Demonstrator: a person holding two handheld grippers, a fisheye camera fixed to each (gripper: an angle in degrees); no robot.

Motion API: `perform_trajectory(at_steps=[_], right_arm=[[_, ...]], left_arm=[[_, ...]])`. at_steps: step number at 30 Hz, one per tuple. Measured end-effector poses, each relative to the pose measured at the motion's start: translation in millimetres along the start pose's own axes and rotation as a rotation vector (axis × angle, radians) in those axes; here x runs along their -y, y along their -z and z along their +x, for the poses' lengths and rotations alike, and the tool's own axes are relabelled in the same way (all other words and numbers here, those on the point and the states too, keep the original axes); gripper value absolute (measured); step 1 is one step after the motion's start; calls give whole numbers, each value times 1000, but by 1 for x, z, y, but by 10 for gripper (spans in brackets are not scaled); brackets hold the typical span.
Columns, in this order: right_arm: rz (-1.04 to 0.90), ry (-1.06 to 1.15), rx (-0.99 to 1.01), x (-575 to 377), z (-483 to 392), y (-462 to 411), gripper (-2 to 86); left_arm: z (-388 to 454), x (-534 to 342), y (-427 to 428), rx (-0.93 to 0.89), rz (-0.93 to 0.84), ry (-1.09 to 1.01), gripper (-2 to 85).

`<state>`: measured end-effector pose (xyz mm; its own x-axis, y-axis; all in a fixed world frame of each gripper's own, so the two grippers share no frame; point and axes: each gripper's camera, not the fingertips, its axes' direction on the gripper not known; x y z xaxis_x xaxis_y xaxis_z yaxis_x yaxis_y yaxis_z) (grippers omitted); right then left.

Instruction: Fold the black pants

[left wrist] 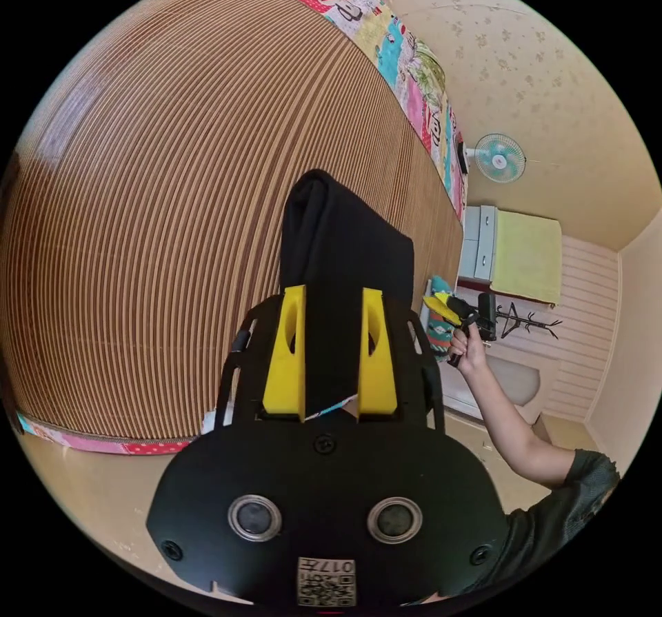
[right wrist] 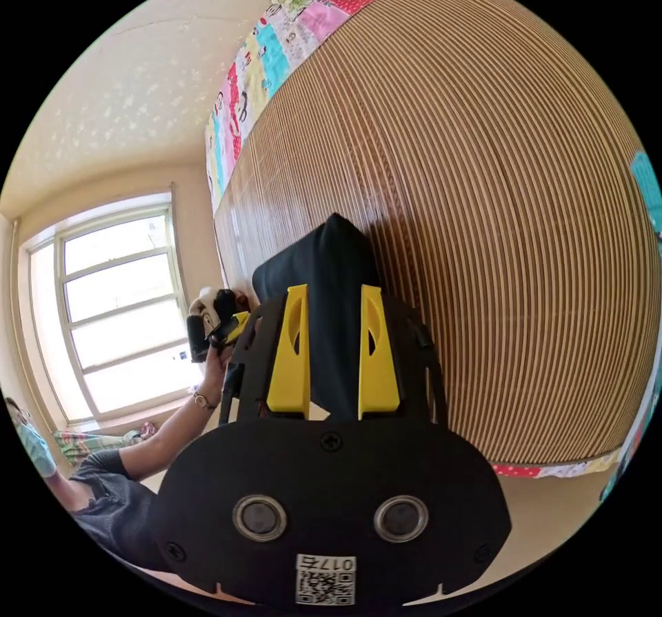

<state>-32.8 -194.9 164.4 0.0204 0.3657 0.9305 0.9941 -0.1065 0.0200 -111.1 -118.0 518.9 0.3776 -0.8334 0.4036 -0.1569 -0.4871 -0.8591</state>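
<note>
Pants [left wrist: 345, 245] hang between the left gripper [left wrist: 332, 314] jaws, in front of the mat [left wrist: 172, 196]. The mat lies on the bed, with the sheet [left wrist: 414, 72] showing past its edges. In the right gripper view, pants [right wrist: 331, 279] sit between the right gripper [right wrist: 334, 314] jaws, before the mat [right wrist: 483, 196]. A window [right wrist: 117, 314] is off to that view's left, and a fan [left wrist: 498, 157] hangs on the wall beyond the bed.

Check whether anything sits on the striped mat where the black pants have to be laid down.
Nothing visible does. Each hand-held gripper, left and right, has both jaws pressed on the black pants, held above the striped mat. The mat shows bare around the pants in both views; the patch behind the cloth is hidden.
</note>
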Motion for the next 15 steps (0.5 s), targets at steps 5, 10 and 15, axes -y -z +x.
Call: perform_trajectory(at_steps=[5,10,15], right_arm=[[8,-130,28,60,17,-22,81],[-45,-82,12,84,23,-25,26],[35,-197,-25,82,51,-2,15]], left_arm=[[5,68,-14,57,62,90,120],[-4,98,-33,70,53,157,64],[-61,93,-32,-246,172,349,40]])
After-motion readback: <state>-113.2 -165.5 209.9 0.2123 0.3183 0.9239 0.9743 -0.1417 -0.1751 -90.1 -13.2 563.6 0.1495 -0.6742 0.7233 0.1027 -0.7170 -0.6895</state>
